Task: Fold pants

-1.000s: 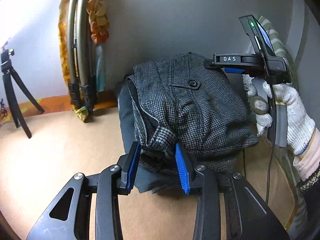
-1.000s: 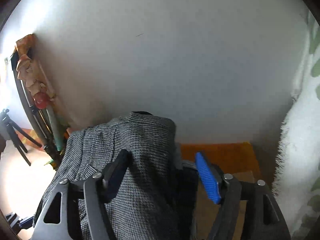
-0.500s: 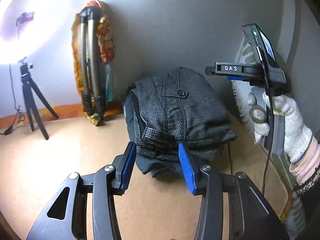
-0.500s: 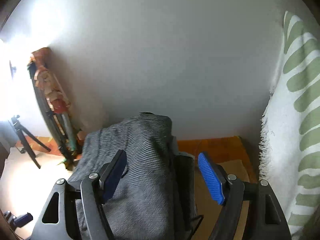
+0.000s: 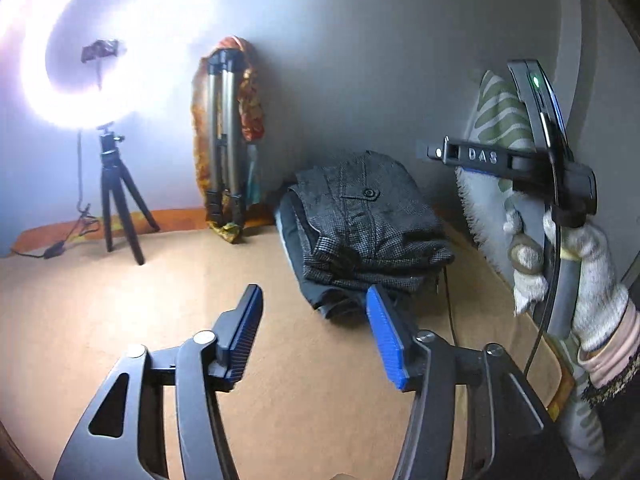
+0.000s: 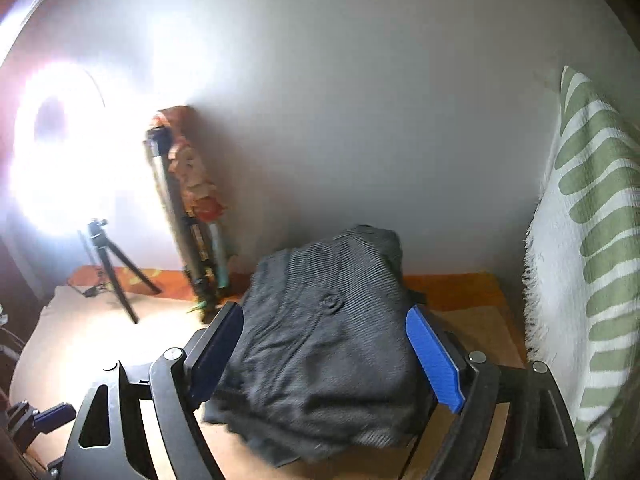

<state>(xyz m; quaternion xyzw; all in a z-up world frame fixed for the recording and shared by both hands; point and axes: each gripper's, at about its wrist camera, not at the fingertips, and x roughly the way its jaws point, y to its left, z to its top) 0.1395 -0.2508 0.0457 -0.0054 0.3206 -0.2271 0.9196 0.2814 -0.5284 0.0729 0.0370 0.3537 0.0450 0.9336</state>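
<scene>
The grey houndstooth pants (image 5: 368,224) lie folded in a compact stack on the tan surface by the grey wall, a buttoned pocket on top. My left gripper (image 5: 316,332) hovers in front of the stack, clear of the cloth; its jaws are opening with nothing between them. In the right wrist view the pants (image 6: 328,344) fill the lower middle. My right gripper (image 6: 328,356) hangs above them, its jaws opening wide, the pads off the cloth. A gloved hand (image 5: 580,272) holds the right gripper at the right of the left wrist view.
A lit ring light on a small black tripod (image 5: 116,200) stands at the back left. A folded tripod wrapped in orange cloth (image 5: 226,148) leans on the wall. A white and green patterned cloth (image 6: 592,248) hangs at the right. A black cable (image 5: 448,300) runs beside the pants.
Both grippers have let go of the folded pants, drawn back and risen while their jaws widened. The stack now lies farther off, and the ring light has come into view.
</scene>
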